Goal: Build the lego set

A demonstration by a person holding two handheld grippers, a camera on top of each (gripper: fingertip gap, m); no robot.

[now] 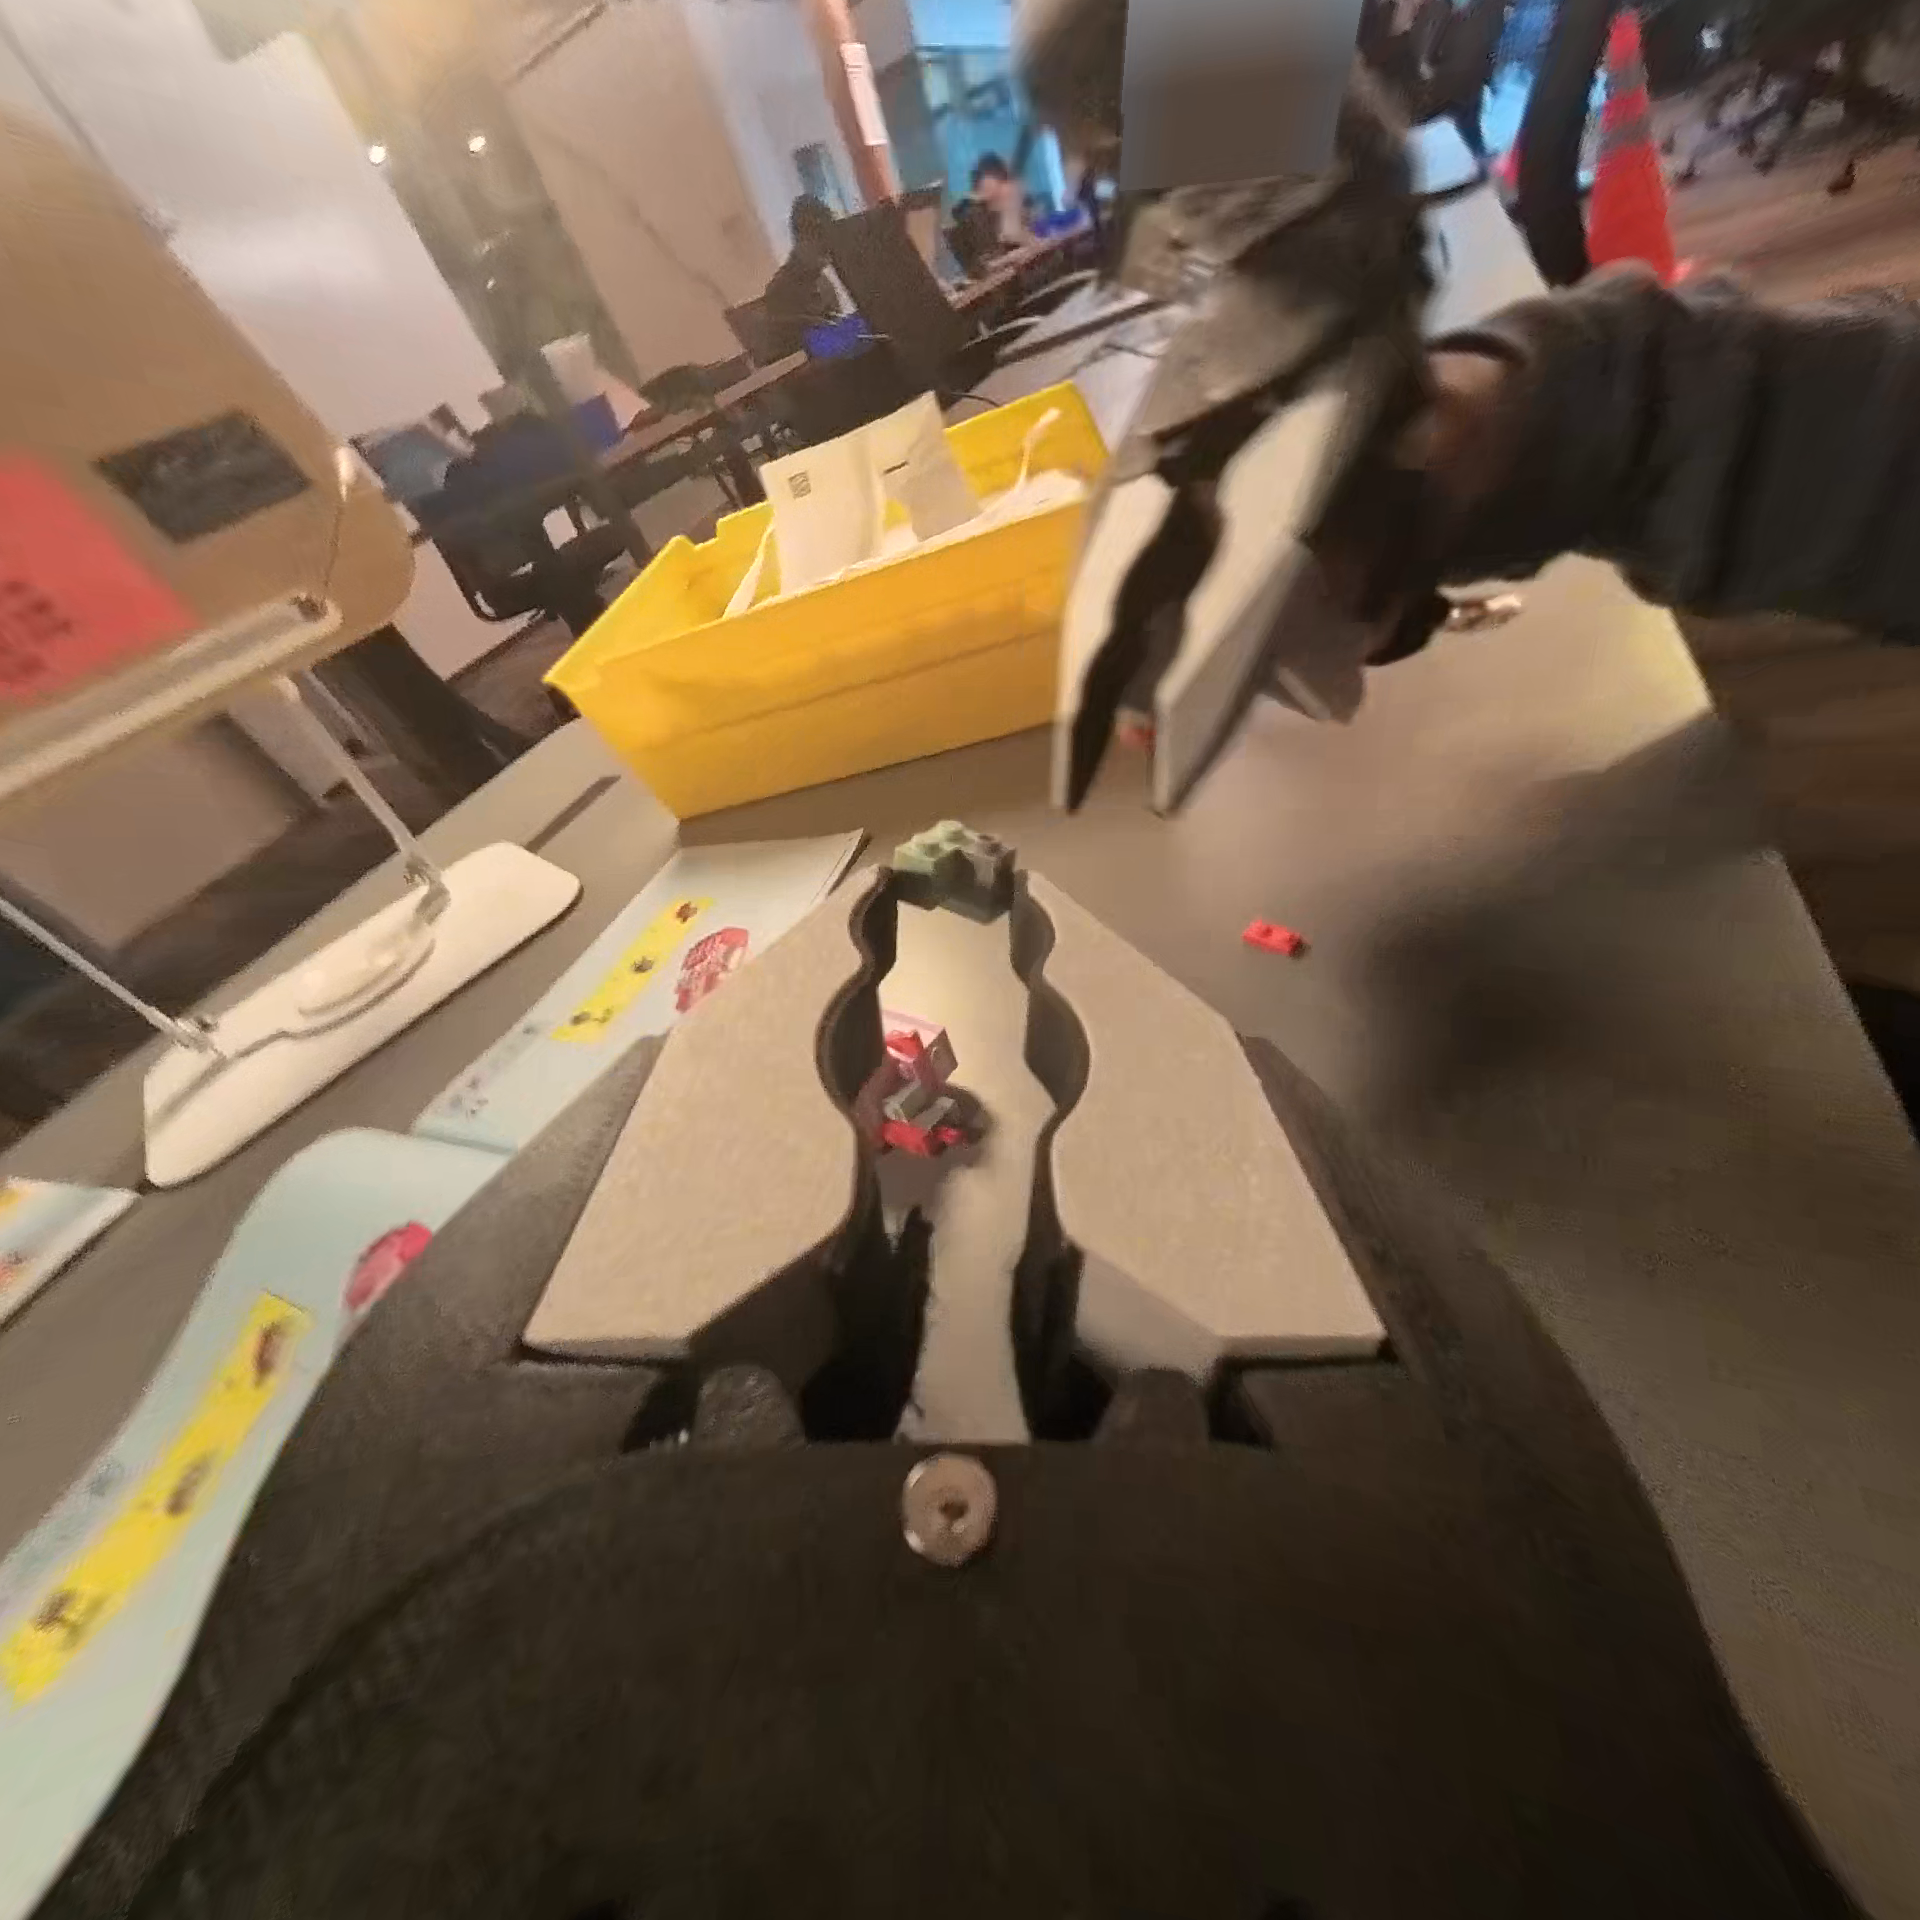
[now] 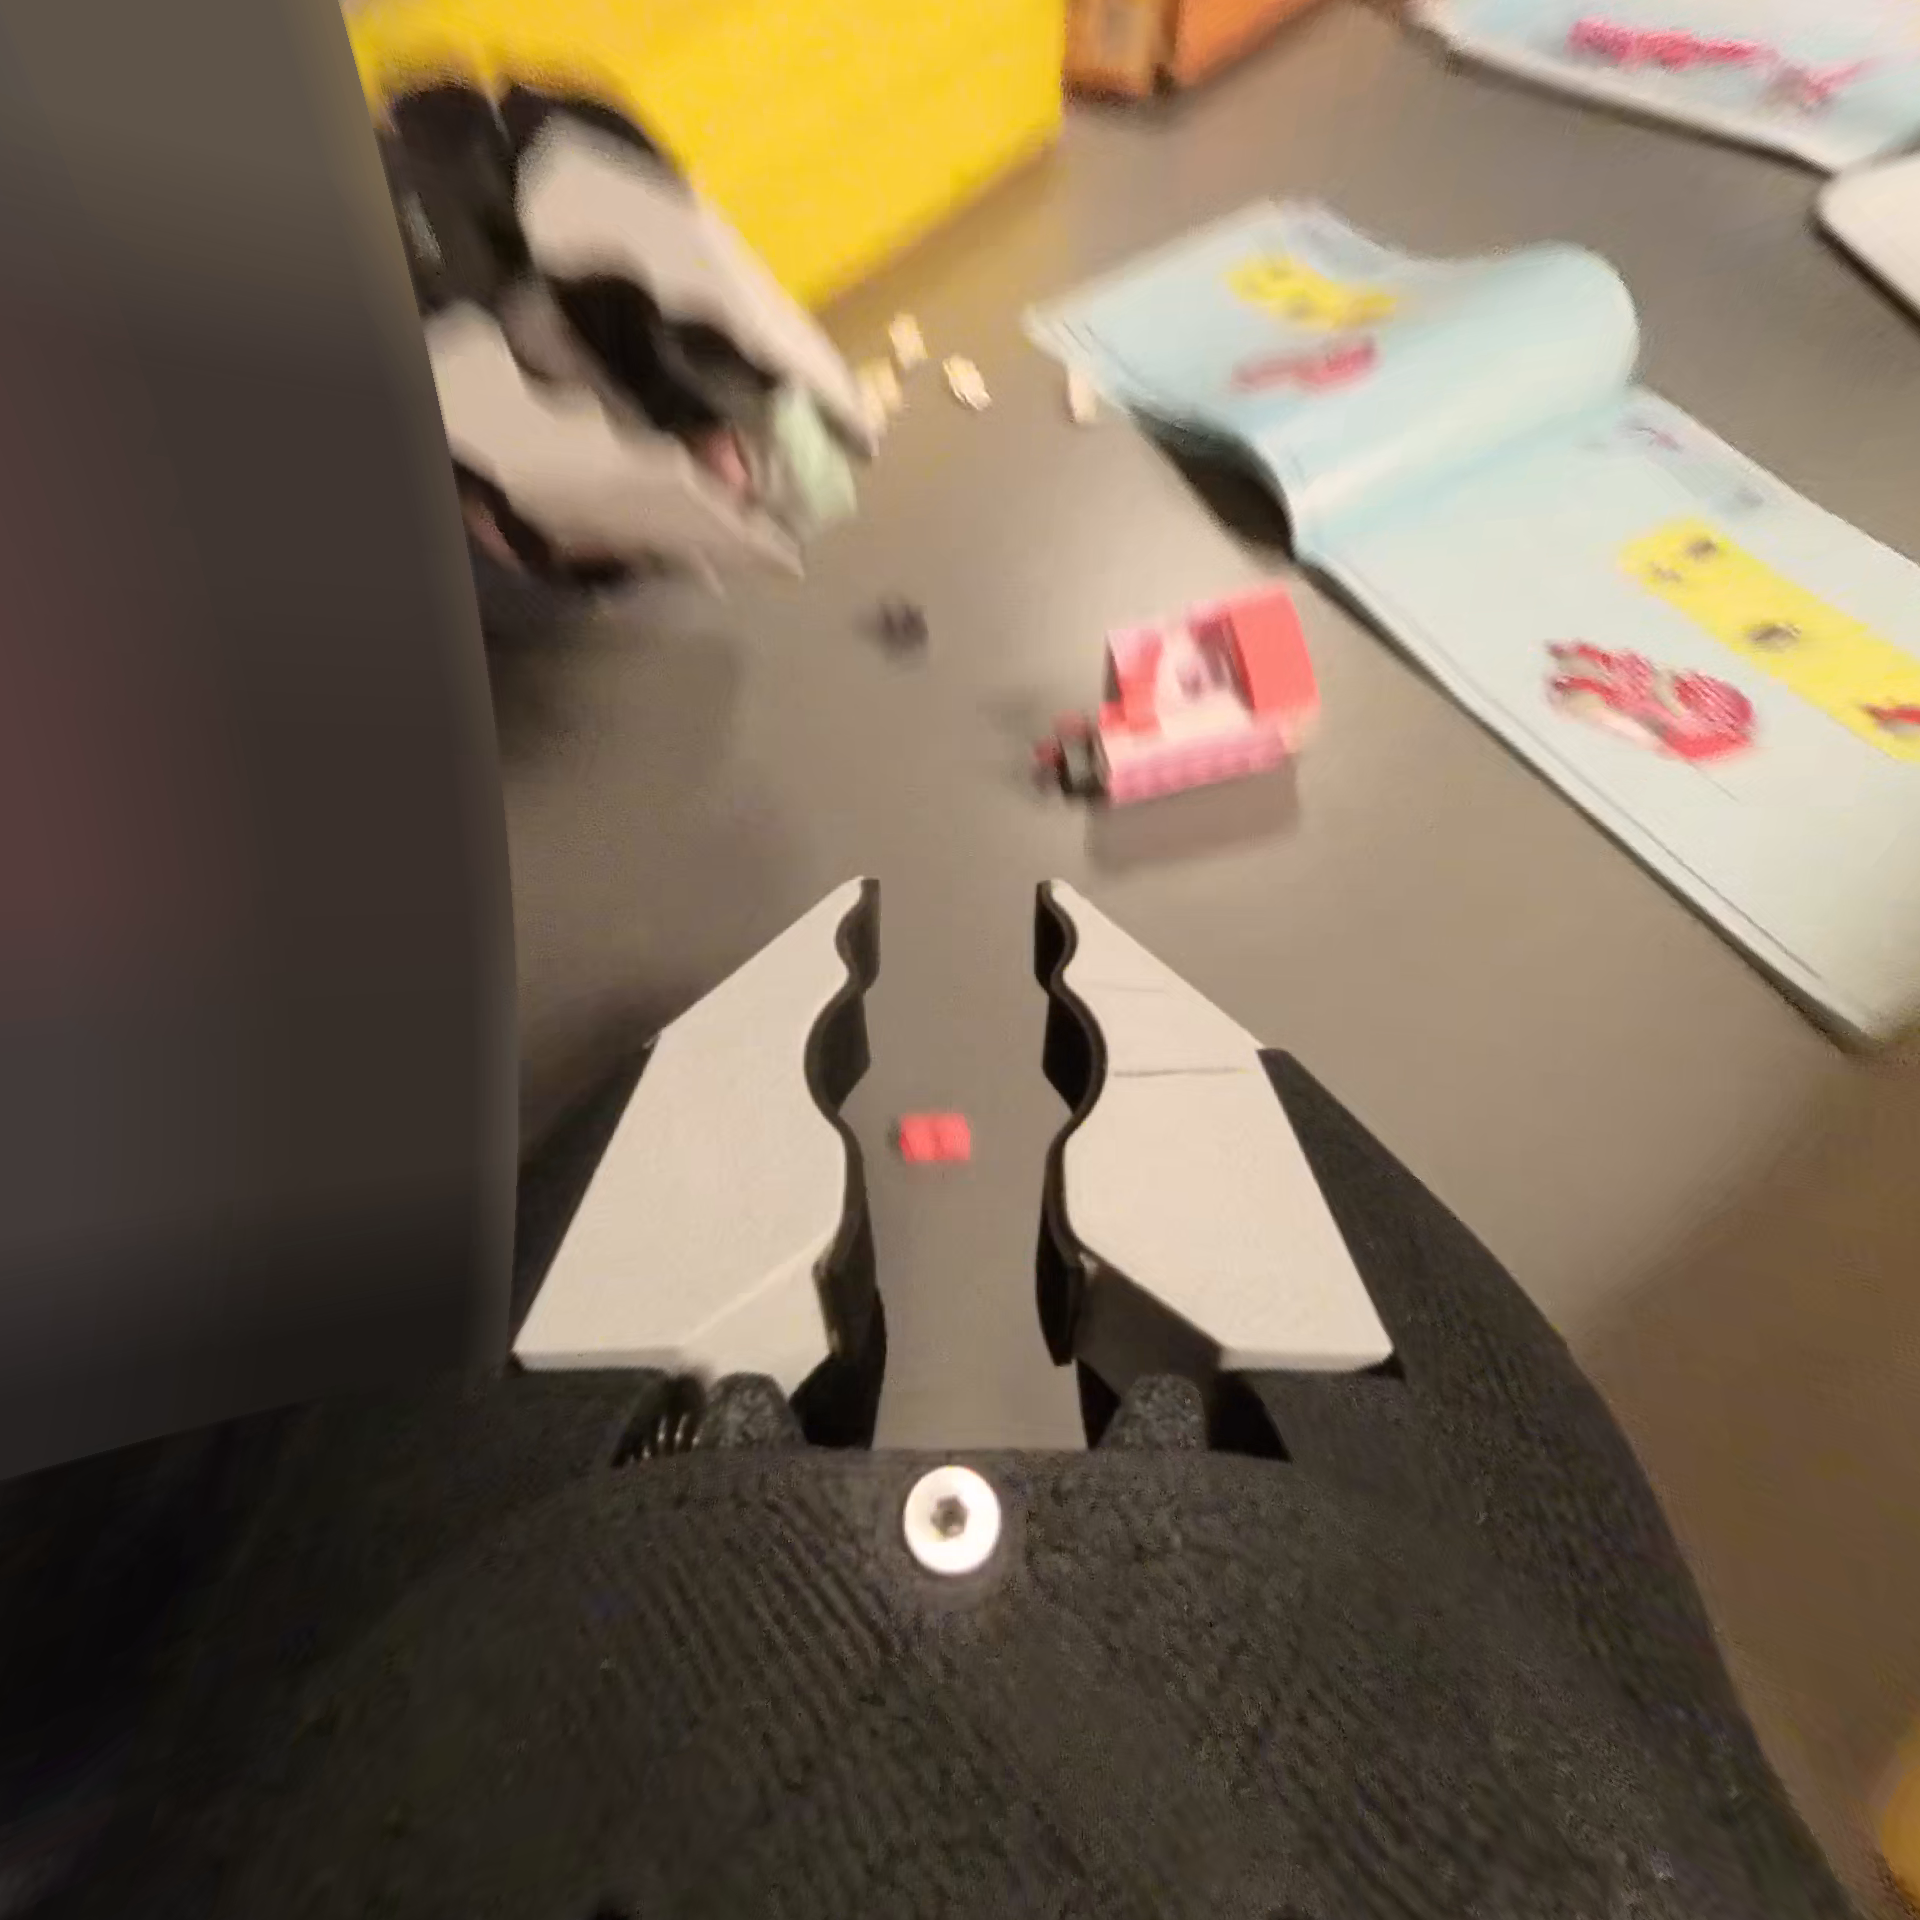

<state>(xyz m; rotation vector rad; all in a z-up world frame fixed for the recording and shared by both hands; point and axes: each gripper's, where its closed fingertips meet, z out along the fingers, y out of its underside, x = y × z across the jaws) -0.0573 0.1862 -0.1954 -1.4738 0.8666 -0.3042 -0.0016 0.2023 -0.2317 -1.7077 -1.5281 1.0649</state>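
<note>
Upper left of the left wrist view: a tilted lamp head on a thin arm, its white base [image 1: 343, 997] flat on the surface [image 1: 1558, 1351]. Just right of that, pale-blue instruction pages [image 1: 623, 997] with yellow strips and red drawings. Centre of the frame: left gripper [image 1: 951, 896], jaws pinching a small brick piece [image 1: 954, 868] at the very tips — sage-green on the left half, dark grey on the right, studs up, long axis running crosswise between the fingertips and both tips pressed on its ends. Lower in the gap, and down on the surface rather than held, a red-and-pink brick model [image 1: 914, 1091]. Behind, a yellow bin [image 1: 831, 665] with white paper bags standing inside. Upper right: right gripper [image 1: 1117, 795] pointing down toward the surface, jaws spread and bare, just beyond and to the right of the pinched brick. Farther right, a tiny red plate [image 1: 1274, 937] lying loose, nearer to the right gripper than to the left.

In the right wrist view, that red plate [image 2: 933, 1138] sits low in the centre between the spread fingers [image 2: 727, 1143] without touching either — underneath, on the surface.
</note>
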